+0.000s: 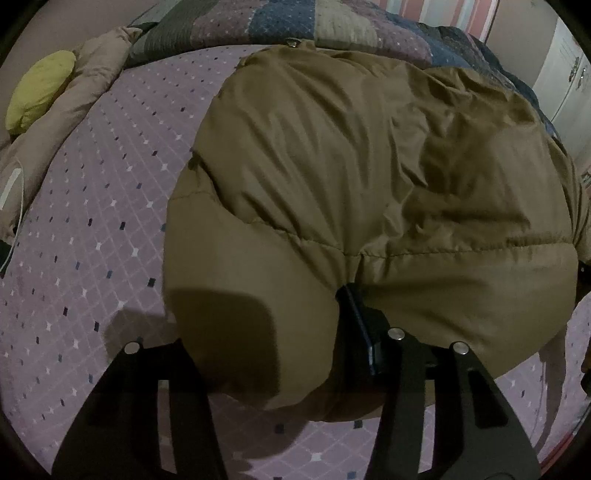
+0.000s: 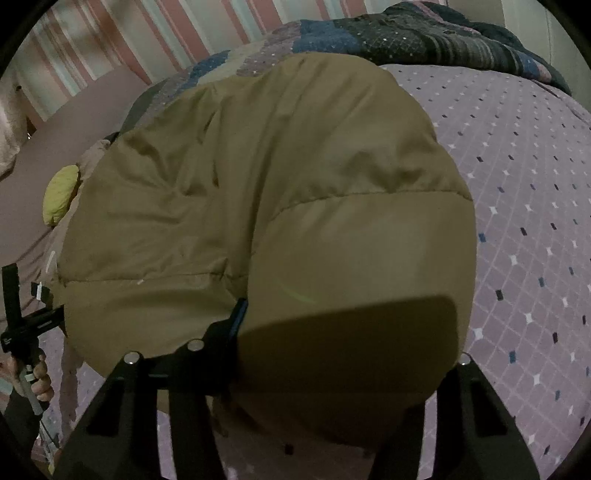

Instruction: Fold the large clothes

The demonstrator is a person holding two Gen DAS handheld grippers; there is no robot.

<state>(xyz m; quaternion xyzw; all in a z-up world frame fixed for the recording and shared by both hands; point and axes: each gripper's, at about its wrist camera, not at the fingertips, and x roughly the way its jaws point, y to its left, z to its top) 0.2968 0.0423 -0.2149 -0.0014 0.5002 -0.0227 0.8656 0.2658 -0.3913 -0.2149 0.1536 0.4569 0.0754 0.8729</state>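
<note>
Black gripper arms fill the bottom of both wrist views, and between each pair bulges the near hem of a padded olive-brown jacket (image 1: 369,177). On the left gripper (image 1: 269,332) only the right-hand finger (image 1: 354,317) shows clearly, its pad sunk into the puffy cloth; the other finger is buried under the jacket, so the jaws stand partly closed around a thick fold, though whether both pads truly press cannot be told. The right gripper (image 2: 340,332) reads the same way: one finger (image 2: 238,317) digs into the fabric at the left, its partner hidden behind the bulge at the right. The jacket lies across a bed with a lilac diamond-patterned cover (image 1: 92,221), its far end reaching a patchwork quilt (image 1: 295,26). A beige pillow (image 1: 88,81) with something yellow (image 1: 40,92) on it sits at the bed's edge. At the right view's left rim, a hand (image 2: 37,376) grips the other tool's handle, mostly cut off.
</note>
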